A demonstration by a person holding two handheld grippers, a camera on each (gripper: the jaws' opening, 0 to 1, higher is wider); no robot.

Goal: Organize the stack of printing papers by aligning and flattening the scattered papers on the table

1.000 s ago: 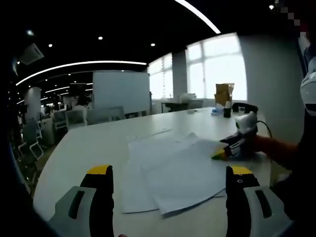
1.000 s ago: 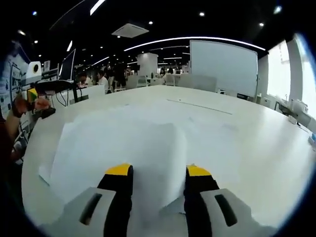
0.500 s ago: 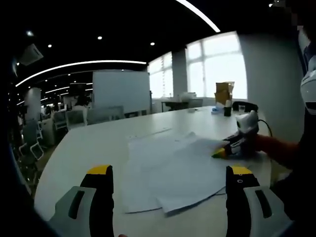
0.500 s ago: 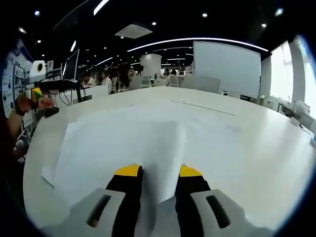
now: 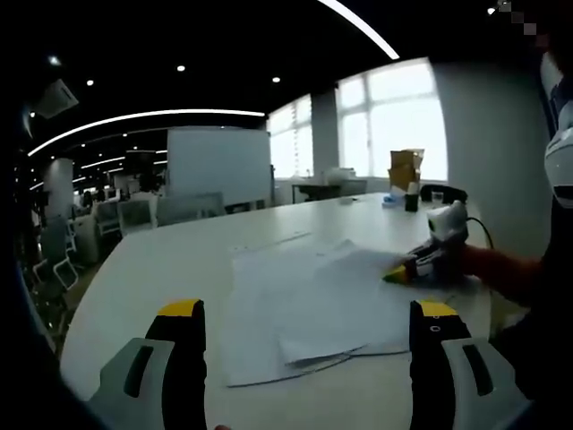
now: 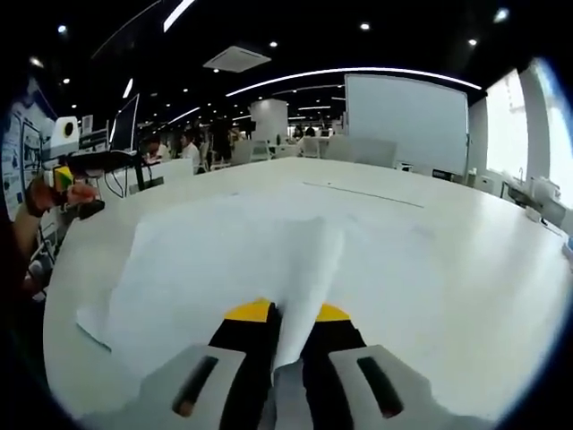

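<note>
— Where are the loose white printing papers (image 5: 309,309)?

— Spread unevenly on the white table (image 5: 170,260).

— The right claw (image 6: 285,313)?

— Pinched onto a raised sheet edge at the right of the pile.

— The left claw (image 5: 307,315)?

— Wide open, holding nothing, near the papers.

A long white desk (image 5: 170,260) carries loose white papers (image 5: 304,305), overlapping and fanned out of line across its near end. Toward two o'clock in the left gripper view, a brown box (image 5: 406,170) and a dark cup (image 5: 412,202) stand at the desk's far end.
</note>
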